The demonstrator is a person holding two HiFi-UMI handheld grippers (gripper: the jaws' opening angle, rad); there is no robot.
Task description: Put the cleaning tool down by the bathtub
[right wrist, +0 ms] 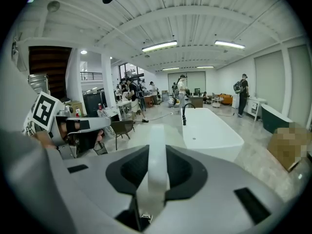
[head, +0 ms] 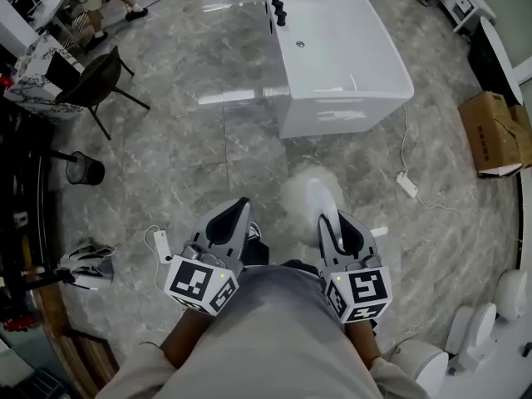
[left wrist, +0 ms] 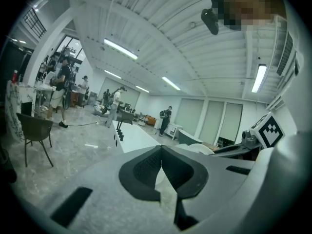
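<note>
The cleaning tool is a white handle (right wrist: 157, 184) ending in a pale fluffy head (head: 301, 191). My right gripper (head: 332, 225) is shut on the handle, which runs forward between the jaws in the right gripper view (right wrist: 157, 152). The head hangs blurred above the marble floor, short of the near end of the white bathtub (head: 345, 52). The bathtub also shows ahead in the right gripper view (right wrist: 209, 130). My left gripper (head: 239, 208) is held level beside the right one. Its jaws meet at the tips with nothing between them (left wrist: 161, 149).
A black faucet (head: 277, 7) stands at the tub's left rim. A power strip with its cable (head: 406, 184) lies right of the tub, with a cardboard box (head: 495, 131) farther right. A black chair (head: 96, 77) and wire bin (head: 85, 170) stand at the left. White toilets (head: 474, 331) line the lower right.
</note>
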